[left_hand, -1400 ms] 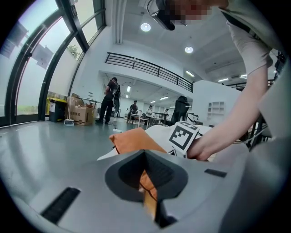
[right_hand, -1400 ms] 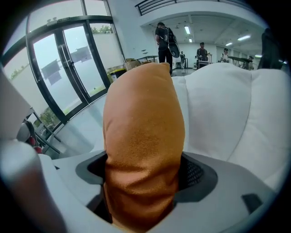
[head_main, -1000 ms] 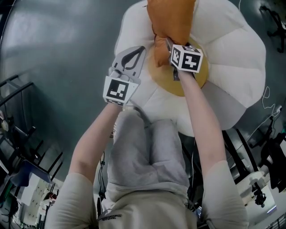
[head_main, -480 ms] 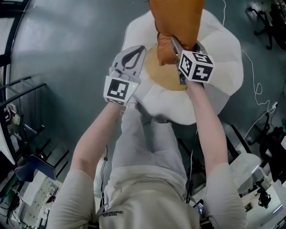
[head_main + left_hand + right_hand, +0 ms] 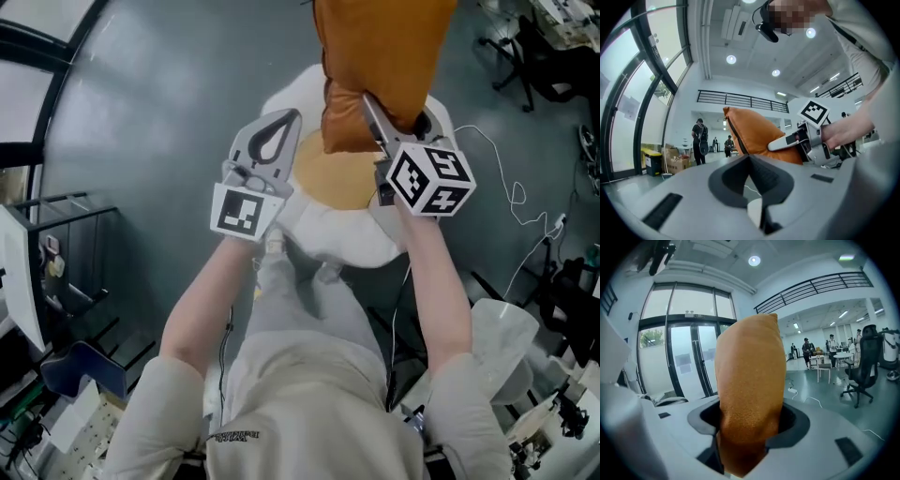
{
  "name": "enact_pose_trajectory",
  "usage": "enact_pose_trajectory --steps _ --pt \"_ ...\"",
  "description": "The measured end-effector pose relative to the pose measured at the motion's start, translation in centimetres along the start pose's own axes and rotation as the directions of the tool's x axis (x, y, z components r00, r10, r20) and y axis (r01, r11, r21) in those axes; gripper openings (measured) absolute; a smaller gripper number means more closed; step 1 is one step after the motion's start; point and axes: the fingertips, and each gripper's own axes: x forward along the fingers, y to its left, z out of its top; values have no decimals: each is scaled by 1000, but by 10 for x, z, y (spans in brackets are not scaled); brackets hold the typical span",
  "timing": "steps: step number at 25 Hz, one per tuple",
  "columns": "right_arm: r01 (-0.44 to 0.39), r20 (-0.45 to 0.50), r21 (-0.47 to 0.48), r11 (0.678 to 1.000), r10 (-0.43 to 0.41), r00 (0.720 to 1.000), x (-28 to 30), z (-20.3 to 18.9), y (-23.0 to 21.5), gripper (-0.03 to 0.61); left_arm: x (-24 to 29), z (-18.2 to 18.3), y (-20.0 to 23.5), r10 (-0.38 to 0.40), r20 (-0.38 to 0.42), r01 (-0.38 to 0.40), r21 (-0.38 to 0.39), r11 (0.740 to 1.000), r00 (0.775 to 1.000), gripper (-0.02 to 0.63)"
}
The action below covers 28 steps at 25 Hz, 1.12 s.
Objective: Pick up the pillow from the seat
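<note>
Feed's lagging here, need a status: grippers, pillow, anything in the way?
Right gripper fingers on the pillow, easing open. Pillow up off the seat. Left gripper shut, empty. Nothing seen in the way.

Left tongs closed, empty; beyond them, orange pillow between opening right tongs

a big, bright office hall: a rolling chair and desks, tall glass doors, a balcony rail, round ceiling lights, people standing about.
</note>
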Motion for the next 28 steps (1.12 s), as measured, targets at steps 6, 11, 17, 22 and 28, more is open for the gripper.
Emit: enact_pose_trajectory --steps 6,11,17,22,28 --pt "-6 170 -23 1000 10 985 -77 114 21 281 -5 105 -25 -35 51 37 -35 999 998 9" --pt "-15 278 -67 998 33 960 -140 179 40 282 -22 183 -37 -27 143 30 -15 999 989 9" --pt "-26 402 -71 997 53 914 -213 231 56 287 -45 242 -54 -32 242 21 48 999 970 9" --pt "-39 496 -97 994 83 865 -265 257 69 292 -56 275 -69 -75 244 52 99 994 967 9" --pt "0 587 -119 993 71 807 -317 262 76 298 -83 303 -82 -80 273 58 88 994 959 9"
